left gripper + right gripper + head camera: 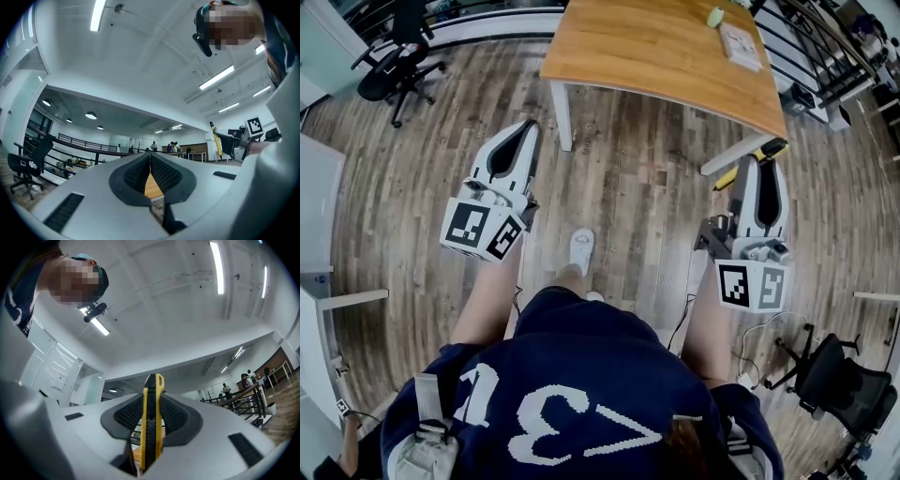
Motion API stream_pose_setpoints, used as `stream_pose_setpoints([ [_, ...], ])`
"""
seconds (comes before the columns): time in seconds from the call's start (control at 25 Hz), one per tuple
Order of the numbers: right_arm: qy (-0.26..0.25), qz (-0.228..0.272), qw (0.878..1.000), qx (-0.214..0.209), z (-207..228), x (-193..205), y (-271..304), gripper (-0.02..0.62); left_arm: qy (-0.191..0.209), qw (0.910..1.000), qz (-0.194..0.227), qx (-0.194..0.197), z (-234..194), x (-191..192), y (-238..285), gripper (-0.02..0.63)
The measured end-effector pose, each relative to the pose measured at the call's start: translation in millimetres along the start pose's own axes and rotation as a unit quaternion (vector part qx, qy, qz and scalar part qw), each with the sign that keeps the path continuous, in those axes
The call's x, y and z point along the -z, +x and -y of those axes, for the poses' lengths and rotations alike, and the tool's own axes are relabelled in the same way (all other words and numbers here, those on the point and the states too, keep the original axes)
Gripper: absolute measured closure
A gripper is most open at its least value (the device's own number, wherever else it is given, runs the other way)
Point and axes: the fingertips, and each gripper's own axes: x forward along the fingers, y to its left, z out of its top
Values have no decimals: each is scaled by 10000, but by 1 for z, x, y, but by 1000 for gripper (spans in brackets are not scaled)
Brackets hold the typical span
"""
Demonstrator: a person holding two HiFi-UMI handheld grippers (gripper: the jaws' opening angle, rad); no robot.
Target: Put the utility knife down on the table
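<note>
A yellow and black utility knife (151, 427) stands upright between the pads of my right gripper (152, 397), which is shut on it. In the head view the right gripper (766, 157) hangs over the wooden floor just short of the table's near right corner, and the knife (727, 176) sticks out yellow to its left. My left gripper (527, 127) is held near the table's left leg. Its jaws meet at the tips with nothing between them (150, 158). The wooden table (656, 56) lies ahead of both grippers.
A small green object (714, 17) and a flat printed box (740, 44) lie on the table's far right. A black office chair (394, 66) stands far left, another (839, 384) at lower right. A black railing (825, 47) runs behind the table. The person's white shoe (581, 248) is between the grippers.
</note>
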Motion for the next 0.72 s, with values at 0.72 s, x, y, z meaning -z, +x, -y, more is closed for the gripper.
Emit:
stream_pose_setpoints([
  [0.72, -176, -73, 9998, 96, 15, 53, 158, 471, -362, 9980, 191, 491, -109, 5, 156, 589],
])
